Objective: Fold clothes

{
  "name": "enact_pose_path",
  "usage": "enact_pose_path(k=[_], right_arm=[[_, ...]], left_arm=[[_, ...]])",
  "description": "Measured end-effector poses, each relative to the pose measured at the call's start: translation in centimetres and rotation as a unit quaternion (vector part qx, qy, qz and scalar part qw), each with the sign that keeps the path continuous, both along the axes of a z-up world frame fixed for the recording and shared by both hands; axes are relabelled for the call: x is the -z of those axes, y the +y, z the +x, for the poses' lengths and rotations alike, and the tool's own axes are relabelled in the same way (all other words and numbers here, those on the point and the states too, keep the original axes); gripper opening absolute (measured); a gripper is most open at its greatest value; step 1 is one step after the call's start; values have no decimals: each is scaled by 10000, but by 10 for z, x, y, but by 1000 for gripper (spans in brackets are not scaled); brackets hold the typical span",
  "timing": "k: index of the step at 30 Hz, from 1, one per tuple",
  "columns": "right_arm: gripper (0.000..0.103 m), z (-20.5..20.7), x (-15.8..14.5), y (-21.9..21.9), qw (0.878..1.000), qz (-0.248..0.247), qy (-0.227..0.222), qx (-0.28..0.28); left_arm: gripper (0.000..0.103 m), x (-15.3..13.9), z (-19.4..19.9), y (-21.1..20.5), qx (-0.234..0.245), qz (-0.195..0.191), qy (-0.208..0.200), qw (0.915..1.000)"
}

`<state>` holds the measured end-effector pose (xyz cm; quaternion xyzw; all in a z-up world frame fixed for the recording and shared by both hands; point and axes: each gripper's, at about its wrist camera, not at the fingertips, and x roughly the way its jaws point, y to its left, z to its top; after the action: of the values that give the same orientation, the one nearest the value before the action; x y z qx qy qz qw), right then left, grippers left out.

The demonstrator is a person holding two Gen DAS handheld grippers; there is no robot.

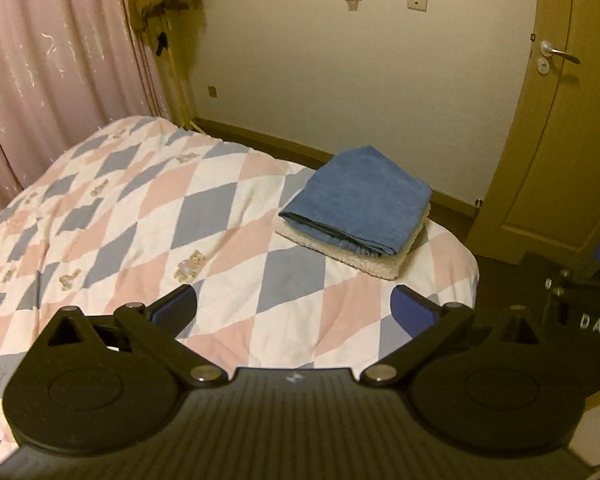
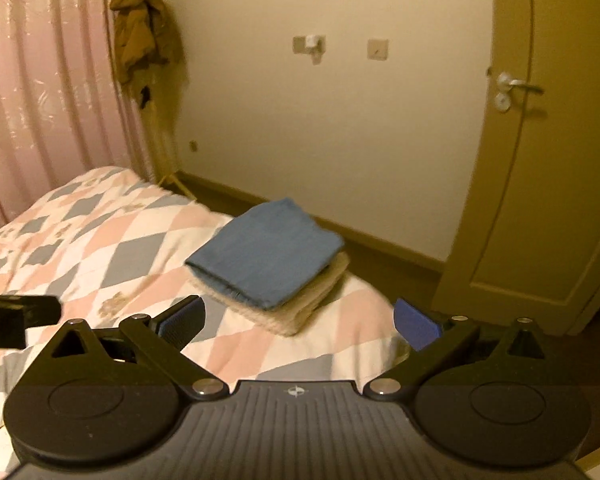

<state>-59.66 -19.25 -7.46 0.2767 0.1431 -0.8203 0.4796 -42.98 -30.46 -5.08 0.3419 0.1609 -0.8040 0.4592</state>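
1. Hovering above the near part of the bed, the left tongs point(image 1: 294, 306) stand spread wide, blue pads well apart, with nothing between them but the quilt below.
2. The right tongs point(image 2: 300, 320) are likewise gaping wide and empty, held over the bed's near corner; a dark piece of the other tool shows at the left edge of this view.
3. Beyond both lies the task's clothing: a blue denim garment point(image 1: 356, 204) folded into a flat, squared packet, resting on top of a folded cream fleecy garment point(image 1: 364, 262). The two make a small stack near the bed's far right corner, by the wall and the door point(image 1: 560, 140).
4. Both pieces already lie folded and stacked. Whether this pile is finished work or one set aside while other items wait out of view, the pictures do not settle; no loose garment shows on the quilt point(image 1: 140, 200).
5. Handling, as a judgement: the denim looks fairly stiff and weighty, likely to hold its creases and resist sliding. The fleece beneath looks soft, thick and springy, so it would compress under a pinch and sag if lifted by one edge.
6. If either must be taken up, the doubled fold edge facing the camera seems the firmest hold, with the tongs spaced apart along it.
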Motion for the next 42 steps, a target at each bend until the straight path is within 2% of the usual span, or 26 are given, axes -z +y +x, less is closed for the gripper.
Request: enact_pose_path(k=[3,7,12,17,20,23,25,42], right_arm=[[103,9,-4,0,9991,-72,368,178],[103,19,-4,3,9974,-179,691,79],[103,13,-6,7,9996,-155,172,-132],[103,6,-6,4,9999,151,-48,64],[103,2,-8,2,9992,304,-197,165],[103,0,-9,2,9985,370,-368,191],[103,-1,-10,3,9980,395,-444,203],[103,6,10,4,9964,633,-542,126]], left_arm=[[102,-3,5,2,-48,-27,28,10000],[102,-1,5,0,-125,-44,22,9999],[102,-1,-1,1,-173,-123,36,9998],[102,1,-7,7,-373,-390,-117,9985],[102,2,-4,13,-381,-430,-26,9983],[102,3,2,12,-369,-182,140,9991],[102,4,3,12,-366,-156,104,9992],[102,26,5,21,-152,-60,-279,9995]])
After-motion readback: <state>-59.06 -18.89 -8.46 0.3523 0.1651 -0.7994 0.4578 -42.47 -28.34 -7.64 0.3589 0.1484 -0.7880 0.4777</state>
